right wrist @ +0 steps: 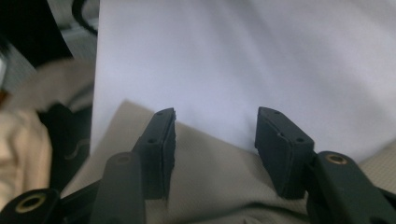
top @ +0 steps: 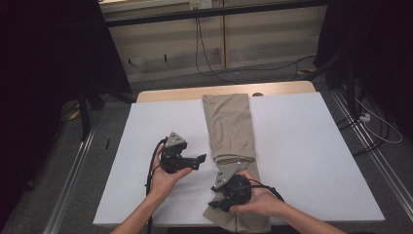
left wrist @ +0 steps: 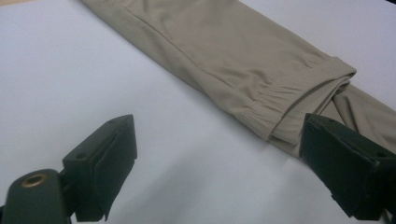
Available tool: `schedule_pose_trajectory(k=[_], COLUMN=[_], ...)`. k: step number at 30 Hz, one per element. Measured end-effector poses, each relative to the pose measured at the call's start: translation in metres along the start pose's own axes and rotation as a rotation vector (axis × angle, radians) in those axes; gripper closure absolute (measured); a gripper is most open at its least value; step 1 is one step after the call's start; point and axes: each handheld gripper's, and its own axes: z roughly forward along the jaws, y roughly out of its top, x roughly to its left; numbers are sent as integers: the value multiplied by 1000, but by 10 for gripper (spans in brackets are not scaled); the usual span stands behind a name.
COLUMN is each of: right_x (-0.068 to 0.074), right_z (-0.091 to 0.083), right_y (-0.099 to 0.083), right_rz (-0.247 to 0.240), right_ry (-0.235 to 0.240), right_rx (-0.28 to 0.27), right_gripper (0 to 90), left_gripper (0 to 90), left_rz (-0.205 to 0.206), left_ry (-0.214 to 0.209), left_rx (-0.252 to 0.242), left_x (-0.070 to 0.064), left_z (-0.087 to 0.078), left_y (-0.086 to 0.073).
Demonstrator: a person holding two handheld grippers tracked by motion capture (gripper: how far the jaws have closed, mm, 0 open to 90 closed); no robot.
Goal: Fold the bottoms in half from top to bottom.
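The tan trousers [top: 230, 131] lie folded in a long strip down the middle of the white counter [top: 311, 146], their gathered cuff folded back on top near my side and the near end reaching the counter's front edge. My right tool [top: 217, 201] hovers over that near end with its jaws partly open on either side of the cloth's corner, holding nothing. My left tool [top: 200, 158] sits just left of the trousers over bare counter, jaws spread wide and empty, pointing at the cuff [left wrist: 299, 100].
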Motion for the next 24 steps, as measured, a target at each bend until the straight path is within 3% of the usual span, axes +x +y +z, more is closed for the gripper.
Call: schedule_pose_trajectory(k=[1, 3, 5, 8, 11, 17, 18, 19, 24], right_x=[1, 0, 1, 2, -5, -34, -34, -46, -76], right_z=[-1, -4, -4, -5, -14, -54, -54, -68, -102], right_y=[1, 3, 1, 2, 4, 19, 19, 25, 40], right_rz=[-4, -3, 7, 32, 97, 184, 184, 205, 263], right_ry=[4, 5, 25, 26, 38, -93, -93, -142, -233], right_rx=[19, 36, 28, 24, -68, -235, -235, -289, -419], right_gripper=[579, 795, 900, 900, 900, 900, 900, 900, 900], left_gripper=[125, 140, 144, 150, 157, 170, 175, 177, 182], left_rz=[1, -1, -4, -9, -19, -47, -47, -56, -79], left_ry=[5, 13, 14, 25, 26, 51, 51, 62, 70], left_rx=[-1, -8, -14, -16, -20, -7, -7, 4, 12], left_x=[0, 1, 1, 2, 4, 9, 9, 11, 14], left_z=[0, -1, -2, -1, 0, 3, 3, 3, 3], left_y=[0, 0, 1, 1, 1, 0, 0, 0, -1])
